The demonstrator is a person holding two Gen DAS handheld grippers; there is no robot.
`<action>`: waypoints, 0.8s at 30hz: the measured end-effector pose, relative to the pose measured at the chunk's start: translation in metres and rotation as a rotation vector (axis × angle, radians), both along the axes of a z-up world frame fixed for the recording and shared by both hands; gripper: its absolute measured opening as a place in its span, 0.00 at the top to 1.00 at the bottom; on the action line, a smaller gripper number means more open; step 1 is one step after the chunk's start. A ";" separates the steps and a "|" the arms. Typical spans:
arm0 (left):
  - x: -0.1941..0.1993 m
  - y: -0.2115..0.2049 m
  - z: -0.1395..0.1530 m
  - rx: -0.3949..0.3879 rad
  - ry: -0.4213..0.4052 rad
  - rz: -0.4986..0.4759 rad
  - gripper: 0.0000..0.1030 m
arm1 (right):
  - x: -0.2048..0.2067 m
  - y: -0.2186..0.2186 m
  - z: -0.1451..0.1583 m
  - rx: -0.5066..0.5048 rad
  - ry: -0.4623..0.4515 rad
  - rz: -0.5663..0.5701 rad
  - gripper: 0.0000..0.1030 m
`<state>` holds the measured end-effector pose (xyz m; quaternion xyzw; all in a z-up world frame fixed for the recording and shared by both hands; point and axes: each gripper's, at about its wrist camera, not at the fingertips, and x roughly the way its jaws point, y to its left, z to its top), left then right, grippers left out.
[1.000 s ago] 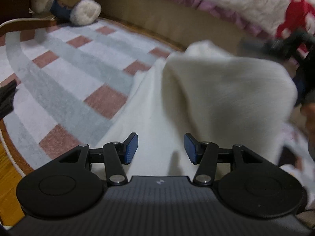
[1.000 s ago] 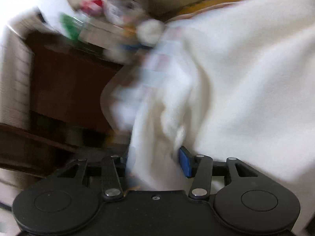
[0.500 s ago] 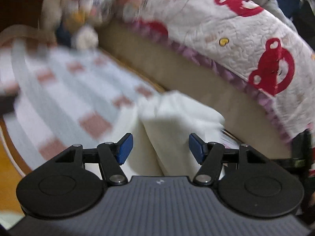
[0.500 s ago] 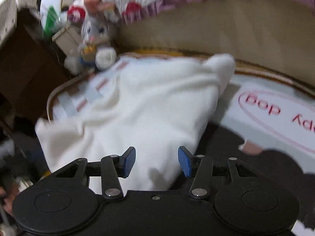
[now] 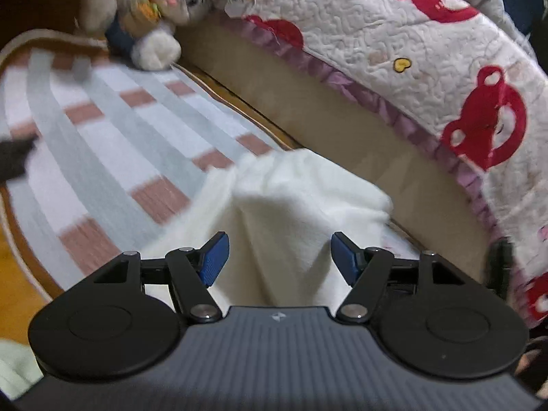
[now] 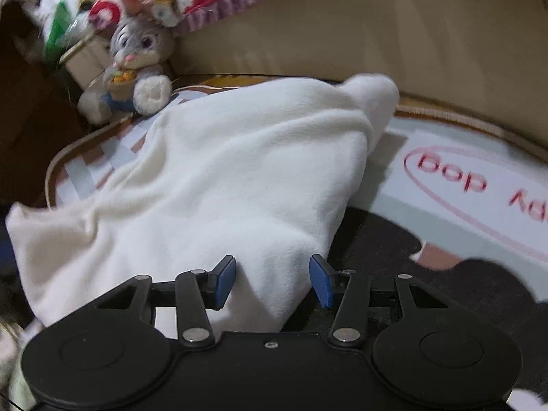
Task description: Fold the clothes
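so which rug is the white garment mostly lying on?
The striped rug with pink squares, beside the plush rabbit; the lettered rug stays mostly bare.

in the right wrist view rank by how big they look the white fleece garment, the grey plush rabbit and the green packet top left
1. White fleece garment, nearest the camera, so flattered.
2. Grey plush rabbit.
3. Green packet.

You are working over a rug (image 5: 102, 144) laid on the floor, checked in white, grey and dusty pink, with a pale printed patch (image 6: 462, 185) bearing red lettering. The white fleece garment (image 6: 222, 185) lies rumpled directly on it. At its far edge a grey plush rabbit (image 6: 137, 61) sits, close to the bed base (image 5: 342, 130).
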<state>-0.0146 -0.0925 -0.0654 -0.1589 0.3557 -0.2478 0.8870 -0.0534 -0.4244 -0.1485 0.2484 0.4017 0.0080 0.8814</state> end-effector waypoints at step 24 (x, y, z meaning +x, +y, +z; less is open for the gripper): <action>0.037 -0.036 -0.022 0.179 0.021 -0.092 0.82 | 0.006 0.003 -0.002 0.082 -0.039 0.055 0.41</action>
